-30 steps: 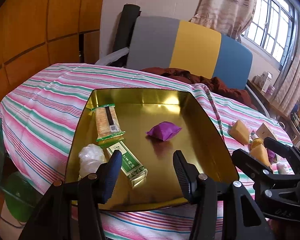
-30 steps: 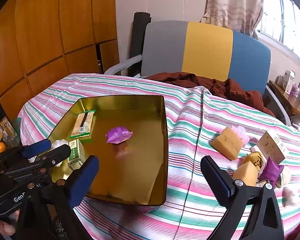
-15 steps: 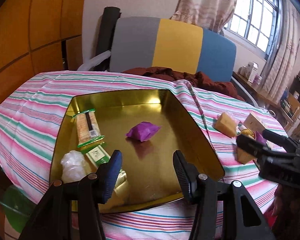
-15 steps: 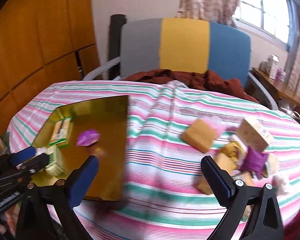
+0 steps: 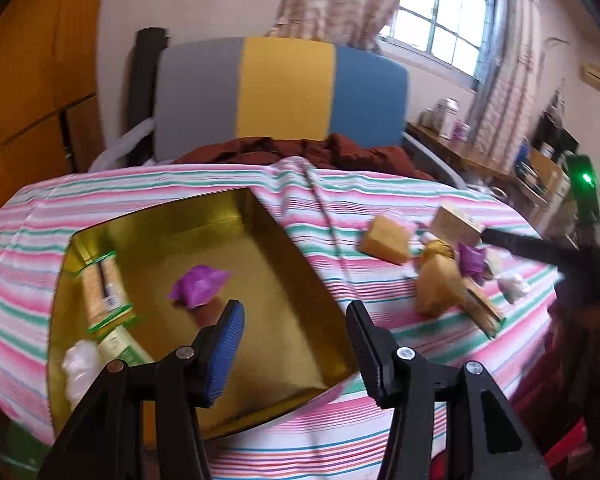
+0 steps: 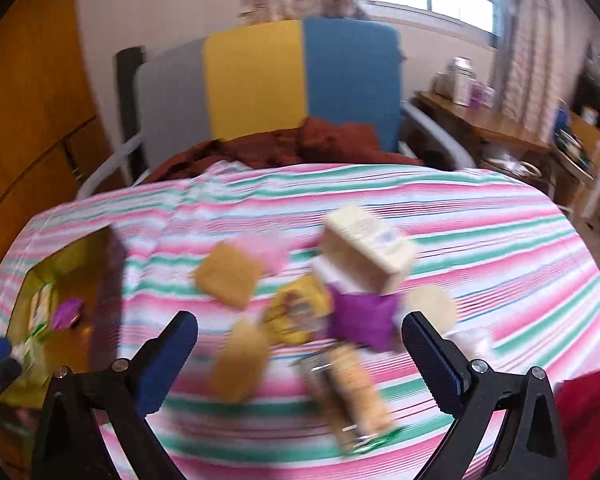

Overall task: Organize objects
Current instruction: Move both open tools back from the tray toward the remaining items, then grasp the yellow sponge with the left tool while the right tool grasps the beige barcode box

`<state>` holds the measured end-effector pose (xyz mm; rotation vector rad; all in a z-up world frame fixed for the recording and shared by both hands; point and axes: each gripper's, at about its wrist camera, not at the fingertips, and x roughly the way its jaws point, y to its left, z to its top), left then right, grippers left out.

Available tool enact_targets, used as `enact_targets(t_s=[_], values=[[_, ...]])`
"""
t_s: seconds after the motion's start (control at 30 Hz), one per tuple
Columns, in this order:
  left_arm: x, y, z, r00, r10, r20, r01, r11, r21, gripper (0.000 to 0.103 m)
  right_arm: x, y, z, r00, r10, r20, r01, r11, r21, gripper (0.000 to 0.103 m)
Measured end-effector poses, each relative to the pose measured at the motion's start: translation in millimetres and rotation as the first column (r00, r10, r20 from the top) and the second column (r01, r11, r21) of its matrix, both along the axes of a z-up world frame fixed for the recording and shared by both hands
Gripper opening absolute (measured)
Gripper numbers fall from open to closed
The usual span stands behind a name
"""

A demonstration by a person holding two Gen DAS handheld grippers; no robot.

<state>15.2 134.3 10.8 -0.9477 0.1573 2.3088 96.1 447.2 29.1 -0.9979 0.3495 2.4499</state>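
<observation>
While its two black fingers with blue ribbed pads stand spread wide with nothing between them, the right gripper [image 6: 299, 344] hangs over a blurred heap of snacks on the pink, green and white striped tablecloth [image 6: 480, 232]. Between and just beyond the fingers lie a purple wrapped sweet [image 6: 362, 320], a yellow crinkled packet [image 6: 296, 312], a tan rounded biscuit [image 6: 238, 368] and a long clear-wrapped cracker pack with green ends [image 6: 352, 392]. Farther out sit a tan square wafer block [image 6: 228, 278] and a cream cardboard box [image 6: 370, 252], which rests partly on the pile.

The left gripper [image 5: 294, 336] is likewise splayed apart and empty, poised over the near right corner of a shallow rectangular gold metal tin [image 5: 300, 264]. Inside the tin lie a purple crumpled wrapper [image 5: 198, 284] near the middle, a green-edged cracker packet [image 5: 102, 288] along the left wall, a green and white small box [image 5: 122, 346] near it, and a white crinkled wrapped piece [image 5: 78, 368] in the near left corner. Beyond the table stands a grey, yellow and blue panelled chair back [image 5: 284, 92] with rust-brown cloth [image 5: 300, 152] bunched on the seat.
</observation>
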Motion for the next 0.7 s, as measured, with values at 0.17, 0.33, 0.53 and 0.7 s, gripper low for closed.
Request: enact_targets(t_s=[0.17, 0.33, 0.53, 0.7], values=[[5.3, 32.3, 4.0, 0.996, -0.09, -0.002, 0.09, 0.996, 0.001, 0.054, 15.2, 58.6, 3.9, 0.989, -0.143, -0.02, 0.143, 0.99, -0.007, 0.103], [11.1, 67.3, -1.7, 0.985, -0.171, 0.012, 0.171, 0.985, -0.03, 0.054, 28.0, 95.5, -12.3, 0.968, -0.246, -0.039, 0.24, 0.964, -0.116, 0.103], [15.9, 109.6, -13.6, 0.966, -0.254, 0.045, 0.256, 0.965, -0.054, 0.054, 34.5, 109.6, -17.9, 0.96, -0.273, -0.063, 0.253, 0.94, -0.228, 0.103], [21.1, 152.1, -29.0, 0.939, -0.333, 0.084, 0.339, 0.938, -0.077, 0.054, 37.6, 113.5, -21.9, 0.957, -0.282, -0.066, 0.256, 0.93, -0.262, 0.103]])
